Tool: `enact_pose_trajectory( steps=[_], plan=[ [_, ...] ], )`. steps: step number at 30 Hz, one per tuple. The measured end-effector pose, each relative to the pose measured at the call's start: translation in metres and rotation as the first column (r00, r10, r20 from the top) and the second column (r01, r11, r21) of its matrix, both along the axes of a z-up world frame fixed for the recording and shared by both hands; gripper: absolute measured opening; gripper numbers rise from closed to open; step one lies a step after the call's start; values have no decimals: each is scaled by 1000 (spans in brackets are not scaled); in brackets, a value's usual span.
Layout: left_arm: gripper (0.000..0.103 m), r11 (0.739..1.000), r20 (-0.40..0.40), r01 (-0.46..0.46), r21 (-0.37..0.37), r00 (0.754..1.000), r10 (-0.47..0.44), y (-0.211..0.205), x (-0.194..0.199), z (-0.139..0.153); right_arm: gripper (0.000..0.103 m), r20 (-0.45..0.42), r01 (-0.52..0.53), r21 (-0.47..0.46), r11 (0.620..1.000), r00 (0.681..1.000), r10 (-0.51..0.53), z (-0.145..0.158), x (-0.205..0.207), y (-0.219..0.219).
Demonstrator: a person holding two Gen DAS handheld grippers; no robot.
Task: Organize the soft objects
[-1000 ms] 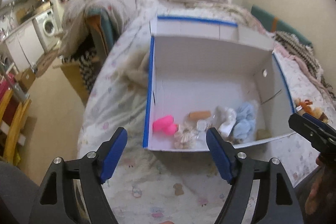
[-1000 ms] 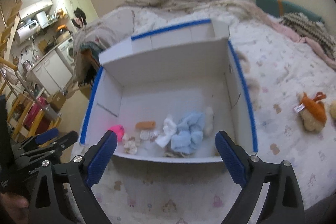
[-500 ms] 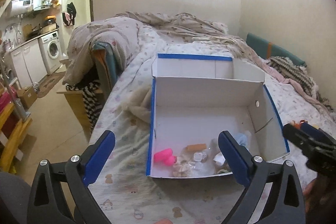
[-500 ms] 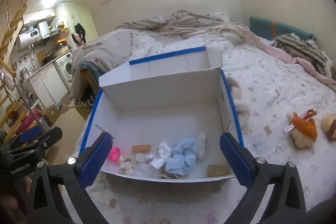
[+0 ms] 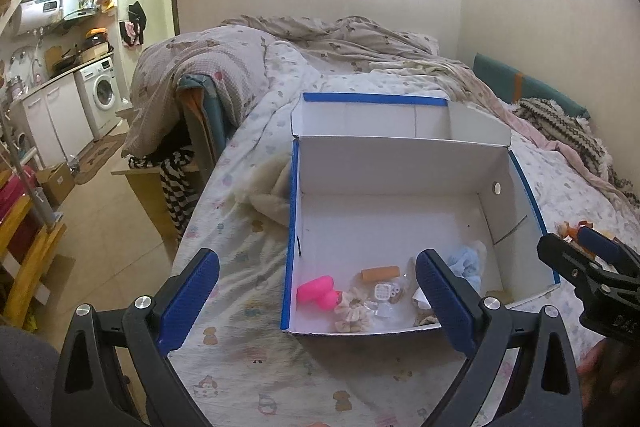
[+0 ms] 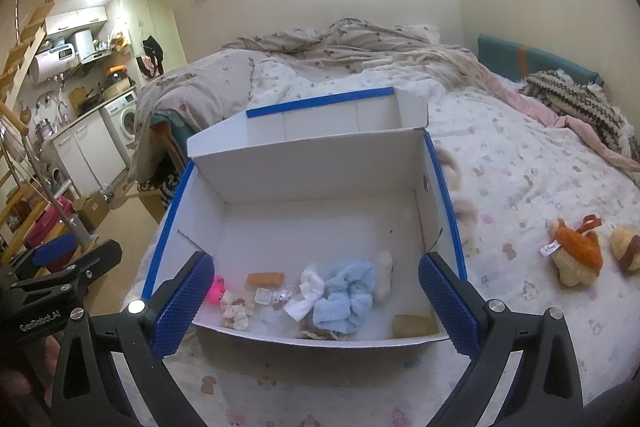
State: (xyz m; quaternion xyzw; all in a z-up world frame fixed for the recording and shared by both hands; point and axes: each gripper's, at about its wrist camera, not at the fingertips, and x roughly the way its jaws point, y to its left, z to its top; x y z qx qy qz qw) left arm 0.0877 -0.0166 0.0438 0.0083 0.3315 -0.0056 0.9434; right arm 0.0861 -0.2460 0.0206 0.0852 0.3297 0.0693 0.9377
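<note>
Left hand-held gripper (image 5: 318,287) finger hides part of the blue scrunchie (image 5: 466,265).

matt white cardboard box (image 6: 320,163), fluffy blue cloth (image 6: 344,291)

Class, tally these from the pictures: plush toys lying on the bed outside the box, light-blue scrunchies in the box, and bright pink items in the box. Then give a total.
plush toys on the bed: 2
light-blue scrunchies in the box: 1
bright pink items in the box: 1
Total: 4
</note>
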Motion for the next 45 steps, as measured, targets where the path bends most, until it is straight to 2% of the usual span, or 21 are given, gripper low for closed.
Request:
enact_pose_trajectory(
  steps=[45],
  plan=[
    [98, 1000, -19, -16, -12, 1000, 16, 2, 2, -3, 103, -10, 0, -4, 1000, 1000, 0, -2, 4, 1]
  ],
)
